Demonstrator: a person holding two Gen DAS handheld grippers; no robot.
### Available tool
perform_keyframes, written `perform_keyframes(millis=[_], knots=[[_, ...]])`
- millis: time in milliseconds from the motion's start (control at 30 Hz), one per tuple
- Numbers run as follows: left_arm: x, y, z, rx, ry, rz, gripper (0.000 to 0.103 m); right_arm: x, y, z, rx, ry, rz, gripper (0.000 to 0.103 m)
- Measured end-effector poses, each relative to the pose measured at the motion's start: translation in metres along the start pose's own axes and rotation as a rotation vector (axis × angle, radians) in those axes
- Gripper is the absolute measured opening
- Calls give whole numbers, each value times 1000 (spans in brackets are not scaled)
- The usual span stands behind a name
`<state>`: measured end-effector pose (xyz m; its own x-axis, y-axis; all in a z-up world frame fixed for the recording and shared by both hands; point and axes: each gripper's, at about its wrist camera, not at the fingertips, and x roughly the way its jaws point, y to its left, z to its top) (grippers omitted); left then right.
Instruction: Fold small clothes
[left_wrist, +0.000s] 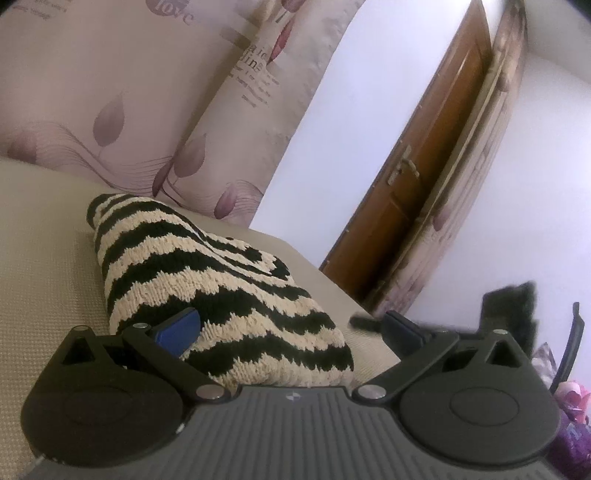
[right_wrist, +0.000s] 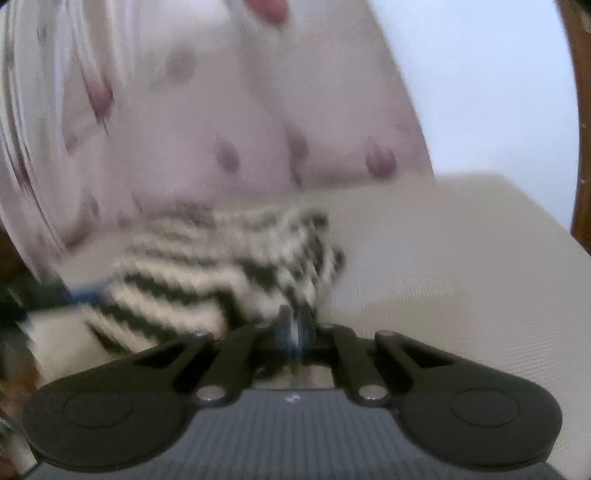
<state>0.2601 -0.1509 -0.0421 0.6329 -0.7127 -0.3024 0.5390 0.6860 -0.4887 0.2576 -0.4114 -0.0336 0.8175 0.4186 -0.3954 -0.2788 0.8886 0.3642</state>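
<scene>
On the beige textured bench (left_wrist: 44, 280), a small knitted garment (left_wrist: 207, 280) with black and cream zigzag stripes lies bunched in a heap, close to the far edge where the floral curtain (left_wrist: 122, 110) hangs.

Left wrist view: left gripper (left_wrist: 291, 328) sits low over the near end of the garment, jaws spread wide. One blue-padded fingertip (left_wrist: 181, 326) touches the knit on its left flank; the other finger is out past the garment's right side, over bare bench, clear of the fabric. Nothing is clamped. Behind: a brown wooden door (left_wrist: 417, 177) with a metal handle, set in a white wall. A dark object beyond the right finger is too unclear to identify.

Right wrist view: heavily blurred. Right gripper (right_wrist: 295, 328) has its jaws drawn together at centre, with a sliver of the striped garment (right_wrist: 207, 266) pinched between the pads at its near right corner. The rest of the knit spreads up and to the left from that pinch point. Bare bench (right_wrist: 461, 280) fills the right side. A blue-and-black shape at far left is too smeared to name with confidence.
</scene>
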Motion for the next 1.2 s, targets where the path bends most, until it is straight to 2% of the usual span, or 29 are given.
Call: perform_keyframes(millis=[33,100,167,267,333,467,533,567,667,733,900,967,1033,1067,1133,1167,1200], knots=[[0,1,0,-5,-1,-1,103,-2,1,5,32,-14,38,6],[2,1,0,-8,0,4,103,4,8,11,49,11,111,6],[2,-1,-1,-3,0,20,103,19,20,10,-5,59,95,7],[4,-9,0,34,21,66,103,44,29,-1,-14,131,109,7],[7,-15,2,72,45,98,103,50,37,-4,-60,127,84,7],[13,-25,7,117,88,147,103,40,47,0,-191,108,-32,1],[16,-28,7,125,98,167,103,34,39,4,-203,106,-89,1],[17,-29,7,128,101,176,103,30,30,8,-181,109,-89,1],[20,-31,4,153,103,196,103,11,15,16,-77,48,-24,2],[21,-32,4,164,107,207,103,8,12,18,-8,65,50,4],[23,-34,5,181,119,220,103,21,23,8,-1,89,84,8],[24,-34,5,183,122,222,103,28,29,4,-9,105,98,21],[24,-35,5,185,123,227,103,32,36,0,-25,111,85,64],[25,-35,5,186,124,230,103,35,38,-2,-29,113,92,71],[25,-36,4,191,124,235,103,39,42,-5,-41,118,103,69],[26,-36,4,194,125,238,103,43,46,-7,-68,128,82,62],[27,-37,4,197,127,241,103,46,50,-9,-99,138,58,35]])
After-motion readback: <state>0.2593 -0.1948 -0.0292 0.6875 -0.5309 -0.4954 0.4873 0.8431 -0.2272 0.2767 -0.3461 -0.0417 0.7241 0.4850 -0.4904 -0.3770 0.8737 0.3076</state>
